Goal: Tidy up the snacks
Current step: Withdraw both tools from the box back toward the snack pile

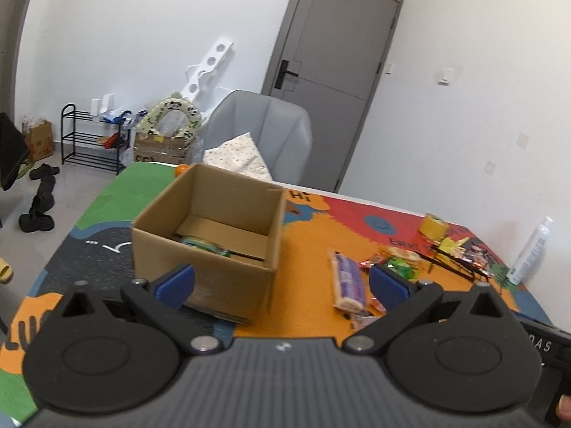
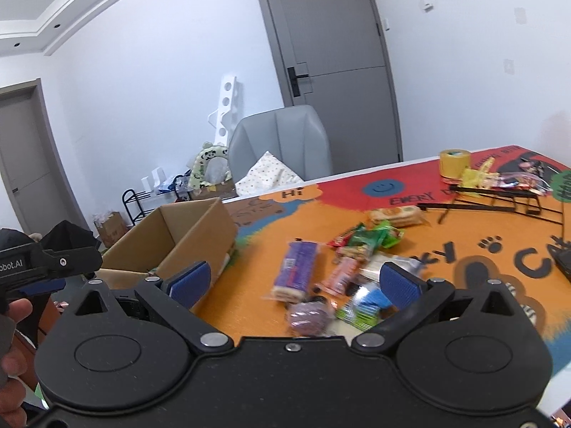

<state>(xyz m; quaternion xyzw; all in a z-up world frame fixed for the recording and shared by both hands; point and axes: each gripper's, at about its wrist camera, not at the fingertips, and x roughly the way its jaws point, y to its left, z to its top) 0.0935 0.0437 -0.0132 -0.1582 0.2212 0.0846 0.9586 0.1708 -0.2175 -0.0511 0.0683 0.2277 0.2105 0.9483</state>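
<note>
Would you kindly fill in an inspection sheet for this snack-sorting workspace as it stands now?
Surface: colourful printed mat covering the table.
Job's things: open cardboard box with a greenish packet inside; purple packet and a loose snack pile lying on the mat beside the box.
Clutter: yellow tape roll, black wire rack, white bottle.
Grippers: left gripper open, empty; right gripper open, empty, above the snacks.
Cables: nothing seen.
Surroundings: grey chair, grey door, shoe rack.

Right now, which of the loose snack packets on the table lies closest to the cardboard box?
The long purple-wrapped packet, lying flat on the orange mat, is closest to the brown cardboard box; the green and red packets sit farther right.
</note>
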